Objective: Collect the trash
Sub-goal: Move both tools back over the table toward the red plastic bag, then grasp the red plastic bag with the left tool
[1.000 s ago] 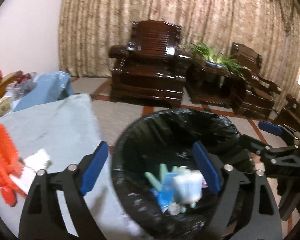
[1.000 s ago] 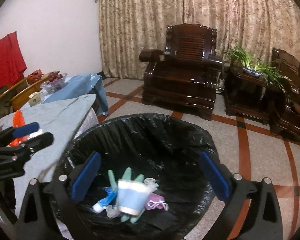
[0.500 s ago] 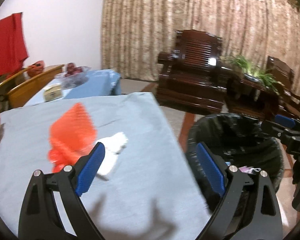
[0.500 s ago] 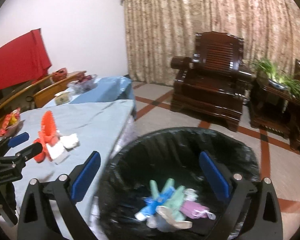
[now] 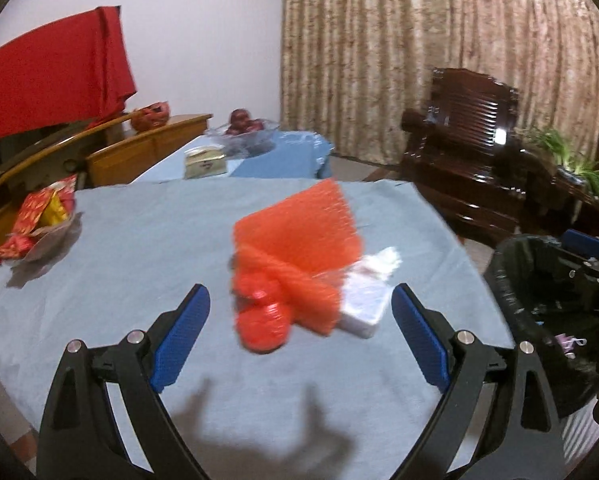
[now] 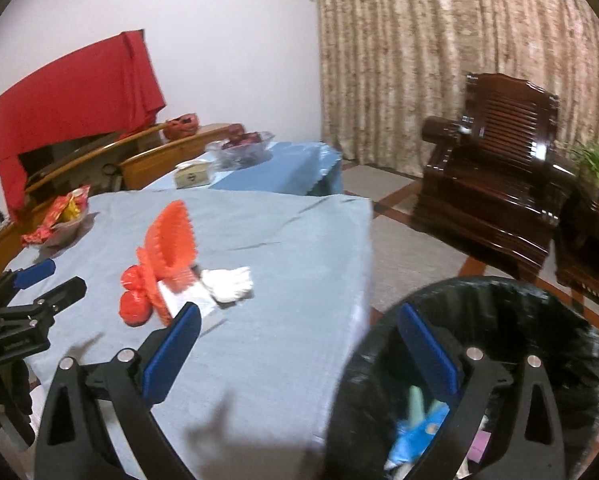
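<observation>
An orange-red mesh bag (image 5: pixel 295 256) (image 6: pixel 165 252) lies on the light-blue tablecloth (image 5: pixel 139 248) with white crumpled paper (image 5: pixel 369 292) (image 6: pixel 229 280) against its right side. My left gripper (image 5: pixel 299 336) is open and empty, hovering just short of that pile. My right gripper (image 6: pixel 299 344) is open and empty too, straddling the table edge and the black-lined trash bin (image 6: pixel 539 320) (image 5: pixel 539 300). Blue, green and pink scraps (image 6: pixel 419 420) lie inside the bin. The left gripper (image 6: pixel 39 276) shows at the left edge of the right wrist view.
A bowl of red and yellow wrappers (image 5: pixel 43 216) stands at the table's left. A small box (image 5: pixel 205 162) and a fruit dish (image 5: pixel 245 132) sit on the farther blue table. Dark wooden armchairs (image 5: pixel 471 152), a plant (image 5: pixel 571 160) and curtains fill the back right.
Both grippers swung left from above the bin toward the table. The mesh bag and paper now lie centred before the left gripper. Both stayed open.
</observation>
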Demonstrator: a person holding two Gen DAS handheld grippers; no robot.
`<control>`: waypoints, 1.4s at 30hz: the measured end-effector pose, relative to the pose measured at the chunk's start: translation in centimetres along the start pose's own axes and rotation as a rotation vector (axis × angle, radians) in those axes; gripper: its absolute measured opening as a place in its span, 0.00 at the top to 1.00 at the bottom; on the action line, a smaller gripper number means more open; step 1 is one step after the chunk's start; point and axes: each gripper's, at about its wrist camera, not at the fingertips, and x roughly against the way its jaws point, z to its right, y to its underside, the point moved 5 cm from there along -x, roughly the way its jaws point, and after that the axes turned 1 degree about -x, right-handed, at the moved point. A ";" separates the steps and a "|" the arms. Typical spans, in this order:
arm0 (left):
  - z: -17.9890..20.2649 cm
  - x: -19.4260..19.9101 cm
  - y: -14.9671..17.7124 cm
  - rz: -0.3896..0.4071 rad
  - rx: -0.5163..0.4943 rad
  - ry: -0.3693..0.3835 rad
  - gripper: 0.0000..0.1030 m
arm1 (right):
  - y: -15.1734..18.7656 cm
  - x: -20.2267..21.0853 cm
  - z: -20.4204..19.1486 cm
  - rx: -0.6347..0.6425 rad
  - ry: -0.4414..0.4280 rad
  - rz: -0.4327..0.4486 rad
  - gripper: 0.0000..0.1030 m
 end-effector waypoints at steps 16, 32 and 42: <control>-3.5 -8.4 3.6 -0.148 0.053 -0.027 0.24 | 1.7 -7.3 -4.2 0.021 -0.044 -0.095 0.07; -4.1 -11.5 4.2 -0.210 0.130 0.051 0.61 | 1.6 -9.7 -6.1 0.045 -0.088 -0.121 0.17; -7.0 -7.0 4.3 -0.152 0.132 -0.024 0.62 | 1.7 -10.1 -10.6 0.102 -0.183 -0.127 0.20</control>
